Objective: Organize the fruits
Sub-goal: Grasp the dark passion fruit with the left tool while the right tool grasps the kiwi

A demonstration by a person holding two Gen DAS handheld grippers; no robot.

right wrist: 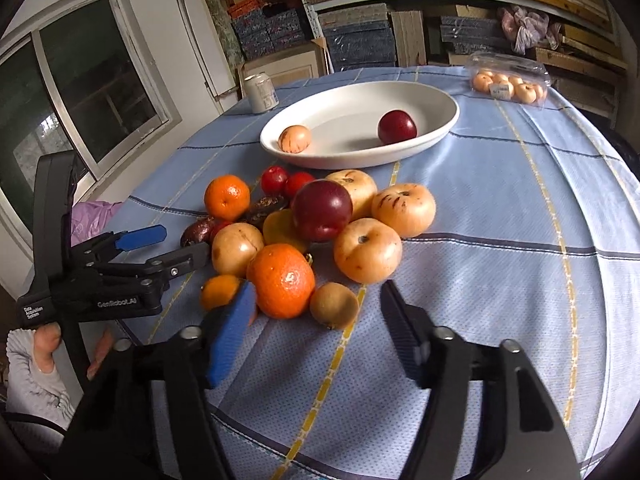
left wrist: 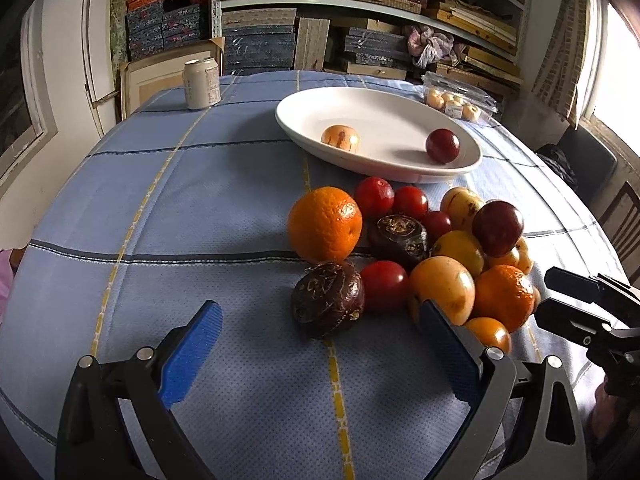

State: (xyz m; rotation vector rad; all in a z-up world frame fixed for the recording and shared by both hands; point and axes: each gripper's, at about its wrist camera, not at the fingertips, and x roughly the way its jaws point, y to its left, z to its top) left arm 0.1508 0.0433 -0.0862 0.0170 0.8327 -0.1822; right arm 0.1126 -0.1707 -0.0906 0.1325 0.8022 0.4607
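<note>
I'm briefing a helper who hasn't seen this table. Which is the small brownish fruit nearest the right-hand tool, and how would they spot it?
Start at the white oval plate on the blue cloth, then come to the fruit pile in front of it. At the pile's near edge, beside the orange, lies the small brown fruit. It is dull tan and smaller than the pale apples behind it.

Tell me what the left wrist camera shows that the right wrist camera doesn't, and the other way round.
Only the left wrist view shows the patterned top of the big dark fruit and a chair at the right edge. Only the right wrist view shows the small brown fruit, the window, and a sleeve behind the left tool. Both show the white dish holding a pale fruit and a dark red one, the can, and the clear fruit box.
</note>
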